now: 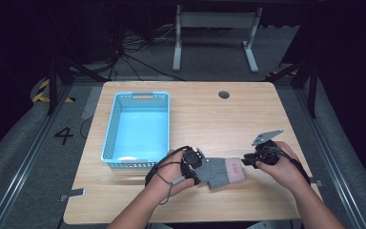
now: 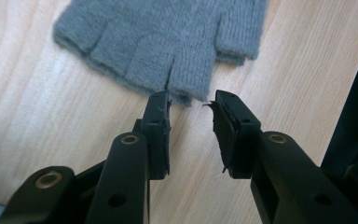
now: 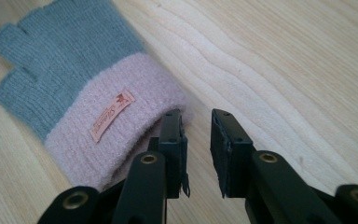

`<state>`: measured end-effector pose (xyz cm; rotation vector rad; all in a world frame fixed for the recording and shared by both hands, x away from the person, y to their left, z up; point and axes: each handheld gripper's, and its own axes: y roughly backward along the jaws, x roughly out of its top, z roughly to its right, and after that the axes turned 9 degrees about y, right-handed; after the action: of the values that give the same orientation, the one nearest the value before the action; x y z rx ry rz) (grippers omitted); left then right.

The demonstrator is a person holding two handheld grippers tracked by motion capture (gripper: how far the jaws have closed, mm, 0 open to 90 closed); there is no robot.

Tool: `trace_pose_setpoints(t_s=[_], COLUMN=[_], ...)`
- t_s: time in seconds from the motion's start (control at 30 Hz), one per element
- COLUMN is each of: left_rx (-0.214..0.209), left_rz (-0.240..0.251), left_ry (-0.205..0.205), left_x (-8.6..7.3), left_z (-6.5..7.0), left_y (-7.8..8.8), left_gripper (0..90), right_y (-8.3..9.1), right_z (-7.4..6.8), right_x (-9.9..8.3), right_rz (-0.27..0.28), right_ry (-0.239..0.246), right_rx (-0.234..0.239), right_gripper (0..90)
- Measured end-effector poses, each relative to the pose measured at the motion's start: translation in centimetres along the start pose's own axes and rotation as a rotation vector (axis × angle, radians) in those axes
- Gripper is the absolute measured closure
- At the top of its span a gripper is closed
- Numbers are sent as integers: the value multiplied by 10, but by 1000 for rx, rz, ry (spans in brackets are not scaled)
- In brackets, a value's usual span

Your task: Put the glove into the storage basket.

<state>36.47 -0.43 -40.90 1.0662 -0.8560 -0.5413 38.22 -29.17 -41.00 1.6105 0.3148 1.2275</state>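
Note:
A grey fingerless glove (image 1: 219, 171) with a pink cuff (image 1: 235, 170) lies flat on the wooden table (image 1: 209, 119) near the front edge. At its finger end sits my left gripper (image 1: 196, 168), open. In the left gripper view the grey glove fingers (image 2: 168, 42) lie just beyond my left gripper (image 2: 192, 105), whose jaws stand apart with bare wood between them. My right gripper (image 1: 246, 161) is at the cuff end, open too. In the right gripper view the pink cuff (image 3: 116, 126) with its small label (image 3: 113, 115) lies beside the left jaw of my right gripper (image 3: 196, 122); nothing is between the jaws.
A light blue plastic basket (image 1: 138, 130) stands on the left half of the table, just behind my left hand. A round cable hole (image 1: 224, 94) is near the far edge. Beyond the table are a white table frame (image 1: 214, 33) and floor cables.

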Motion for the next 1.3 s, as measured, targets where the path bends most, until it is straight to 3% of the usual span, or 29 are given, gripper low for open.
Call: trace_pose_setpoints(t_s=[0.13, 0.27, 0.5, 0.67, 0.83, 1.1, 1.3], left_rx=[1, 0, 35, 66, 62, 30, 46], left_rz=[37, 78, 148, 186, 189, 202, 204], left_ry=[3, 33, 53, 36, 48, -3, -17], left_x=[4, 6, 13, 20, 25, 33, 33], left_z=[0, 1, 2, -1, -3, -3, -5], left_y=[3, 6, 7, 2, -2, -10, -17], left_gripper=[658, 606, 508, 408, 393, 305, 307], right_y=[4, 6, 13, 16, 20, 23, 23], right_z=[1, 2, 5, 9, 11, 13, 18], right_x=[-1, -4, -9, -15, -22, -33, -43], right_rz=[25, 34, 52, 55, 60, 51, 75], right_ry=[-11, -24, -68, -97, -115, -144, -170], right_rx=[-9, -17, -40, -56, -69, -85, -94], right_gripper=[687, 664, 623, 610, 608, 586, 542])
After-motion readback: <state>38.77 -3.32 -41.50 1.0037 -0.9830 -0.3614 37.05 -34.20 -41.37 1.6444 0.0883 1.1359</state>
